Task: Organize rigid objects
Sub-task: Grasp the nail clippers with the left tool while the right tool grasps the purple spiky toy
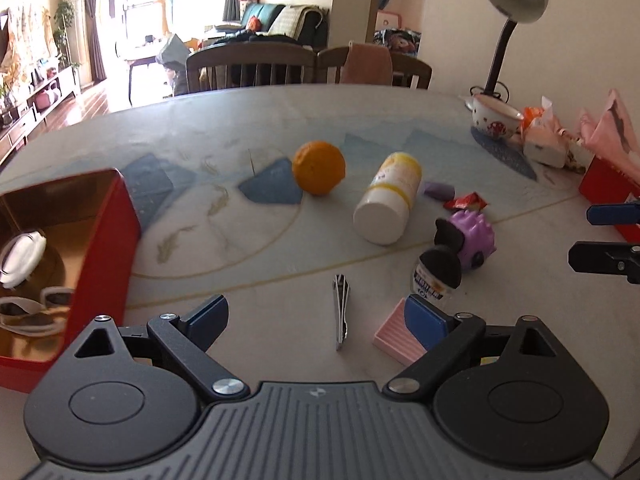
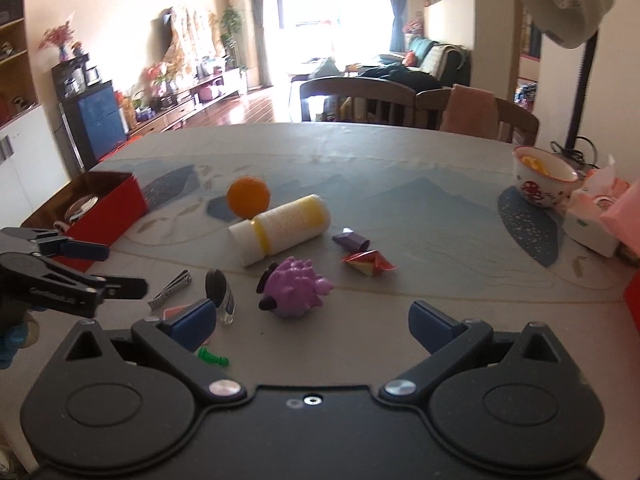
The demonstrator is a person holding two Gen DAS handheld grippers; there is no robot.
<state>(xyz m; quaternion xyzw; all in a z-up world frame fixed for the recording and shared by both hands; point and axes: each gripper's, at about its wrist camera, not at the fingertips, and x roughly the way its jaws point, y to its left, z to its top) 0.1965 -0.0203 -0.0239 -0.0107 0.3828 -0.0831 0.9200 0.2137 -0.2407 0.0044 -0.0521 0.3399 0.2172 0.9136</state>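
Patterned table (image 1: 360, 120), dining chairs (image 1: 252, 66) behind, bright living room beyond

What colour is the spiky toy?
Purple spiky toy, with black parts, clearest in the right wrist view.

Shiny metal nail clipper (image 1: 341, 312); glossy purple plastic toy (image 2: 294, 288).

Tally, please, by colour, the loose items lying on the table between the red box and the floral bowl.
Orange: 1, the orange
White and yellow: 1, the bottle
Purple: 2, the spiky toy, the small wrapper
Red: 1, the crumpled wrapper
Silver: 1, the nail clipper
Pink: 1, the pad
Green: 1, the small piece
Black-capped clear: 1, the small bottle
Total: 9
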